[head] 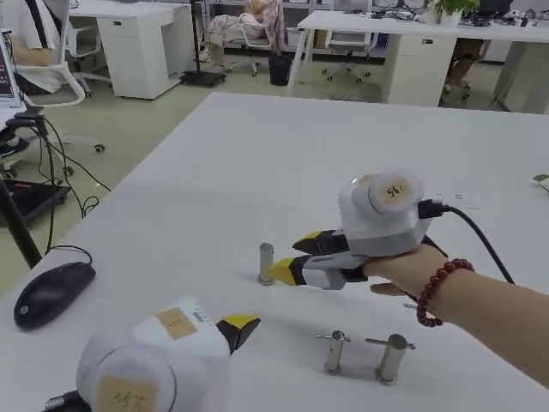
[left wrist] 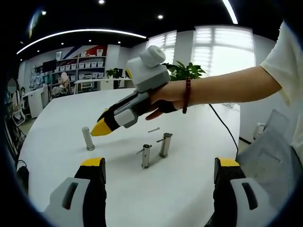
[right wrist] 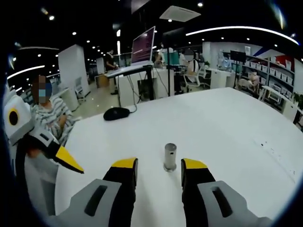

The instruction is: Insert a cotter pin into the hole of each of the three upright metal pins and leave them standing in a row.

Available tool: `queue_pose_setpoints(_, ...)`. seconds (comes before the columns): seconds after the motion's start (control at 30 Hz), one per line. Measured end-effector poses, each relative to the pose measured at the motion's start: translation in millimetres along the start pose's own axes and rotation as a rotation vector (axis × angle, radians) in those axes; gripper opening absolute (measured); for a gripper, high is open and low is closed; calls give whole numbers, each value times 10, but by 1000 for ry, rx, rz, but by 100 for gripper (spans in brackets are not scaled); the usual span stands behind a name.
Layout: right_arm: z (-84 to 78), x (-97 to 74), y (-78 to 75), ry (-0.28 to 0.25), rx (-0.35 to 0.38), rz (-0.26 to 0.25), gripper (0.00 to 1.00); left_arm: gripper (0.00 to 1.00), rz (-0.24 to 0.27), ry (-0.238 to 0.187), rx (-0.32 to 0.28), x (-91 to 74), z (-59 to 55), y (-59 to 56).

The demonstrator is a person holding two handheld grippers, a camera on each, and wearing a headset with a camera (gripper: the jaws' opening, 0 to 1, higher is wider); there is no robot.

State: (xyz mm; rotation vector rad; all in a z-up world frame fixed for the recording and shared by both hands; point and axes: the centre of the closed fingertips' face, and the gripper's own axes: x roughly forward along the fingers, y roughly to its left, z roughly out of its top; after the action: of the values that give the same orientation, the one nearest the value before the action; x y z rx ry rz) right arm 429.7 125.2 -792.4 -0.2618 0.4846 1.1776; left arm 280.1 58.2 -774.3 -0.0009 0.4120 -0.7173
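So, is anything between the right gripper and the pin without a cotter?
Nothing visible. The bare pin stands just ahead of the right gripper, jaws open, bare table between; the left gripper sits off to the side.

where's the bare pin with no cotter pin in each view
Head view: the bare pin stands left of centre, just left of the right gripper.
Left gripper view: left of centre, just below that gripper's yellow tips.
Right gripper view: low centre, just beyond the open jaws.
Shared landmark: the right gripper's yellow tips.
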Motion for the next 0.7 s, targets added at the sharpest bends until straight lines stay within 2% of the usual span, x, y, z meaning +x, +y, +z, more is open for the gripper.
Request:
queue_pose_setpoints(0.2, 20, 145, -31, -35, 26, -8, 37, 92, 15, -4, -15, -19, -4, 49)
queue_pose_setpoints(0.3, 34, 206, -45, -47, 14, -16, 36, 91, 20, -8, -22, -21, -1, 68)
queue_pose_setpoints(0.7, -25, 365, -136, -47, 50, -38, 30, 89, 23, -13, -33, -12, 4, 79)
